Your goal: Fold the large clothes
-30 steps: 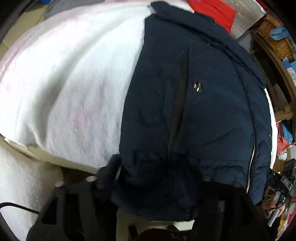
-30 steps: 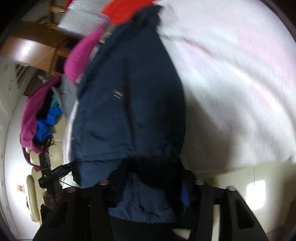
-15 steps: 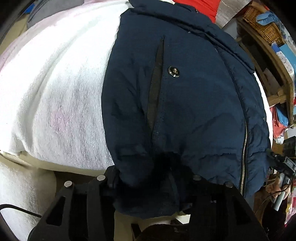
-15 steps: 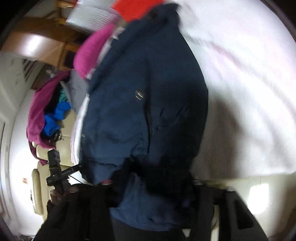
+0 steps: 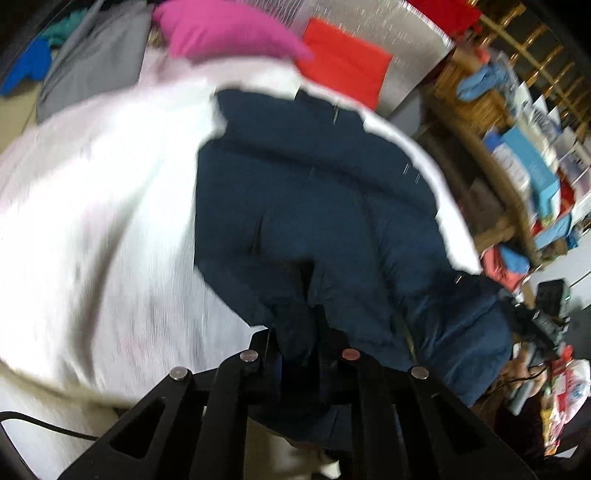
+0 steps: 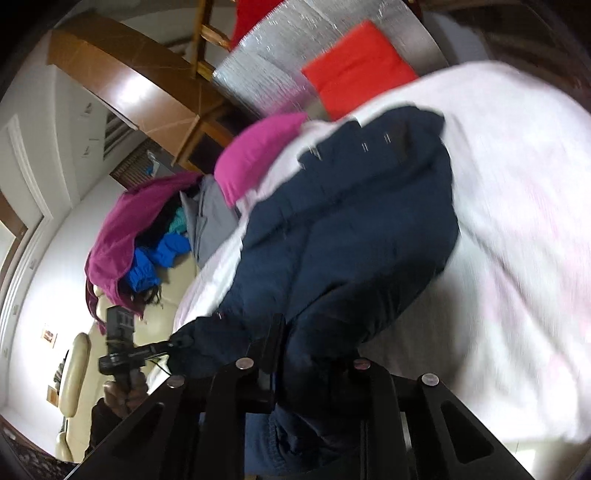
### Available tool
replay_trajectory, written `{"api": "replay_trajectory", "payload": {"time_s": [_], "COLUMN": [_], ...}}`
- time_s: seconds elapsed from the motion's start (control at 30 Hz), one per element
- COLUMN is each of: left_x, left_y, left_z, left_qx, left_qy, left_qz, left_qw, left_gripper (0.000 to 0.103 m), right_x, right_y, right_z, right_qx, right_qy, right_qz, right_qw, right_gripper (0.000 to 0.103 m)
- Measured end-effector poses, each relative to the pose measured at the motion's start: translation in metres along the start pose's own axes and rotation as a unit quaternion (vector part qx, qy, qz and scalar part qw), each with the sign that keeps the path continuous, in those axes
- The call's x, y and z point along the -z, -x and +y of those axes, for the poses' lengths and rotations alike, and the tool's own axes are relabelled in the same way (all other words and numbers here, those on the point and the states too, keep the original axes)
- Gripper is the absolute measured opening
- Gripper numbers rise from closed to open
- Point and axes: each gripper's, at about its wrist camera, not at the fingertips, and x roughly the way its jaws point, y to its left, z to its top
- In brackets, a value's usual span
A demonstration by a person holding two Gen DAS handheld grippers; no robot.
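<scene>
1. Your left hand-held gripper (image 5: 297, 338) was clenched on the near hem of the navy puffer jacket (image 5: 314, 206).
2. Your right hand-held gripper (image 6: 306, 350) gripped the same hem at its other corner.
3. The jacket lay on the white blanket (image 5: 92, 221), its far end flat and its near end lifted.
4. The slick padded fabric could slip from either grip, judging by its bulk.
5. Uneven travel of your two hands would likely skew the fold or drag the blanket.
6. The pink pillow (image 5: 229, 33) sat near the collar and could be nudged.
</scene>
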Motion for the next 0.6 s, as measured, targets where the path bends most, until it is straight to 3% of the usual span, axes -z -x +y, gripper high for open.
{"api": "replay_trajectory", "payload": {"time_s": [0.27,0.4,0.6], "left_x": [-0.127,-0.203,-0.272], "left_y": [-0.008,-0.034,-0.107], "left_z": [-0.004,-0.003,0.033], "left_qx": [0.024,-0.015,-0.05], "left_qy": [0.004,-0.002,0.019], "left_qz": [-0.049,-0.065,-0.049], "left_qw": [0.9985,0.9978,0.9974], "left_gripper": [0.014,0.014,0.013], "right_x": [-0.112,-0.177,-0.265], "right_y": [-0.009,-0.037,-0.118], "right_z": [-0.009,-0.017,-0.043], "right_qx": [-0.008,0.021,0.062], "right_qy": [-0.042,-0.05,-0.07], "right_qz": [-0.091,-0.124,-0.138], "right_qw": [0.995,0.991,0.986], "right_gripper": [0.02,0.02,0.019]}}
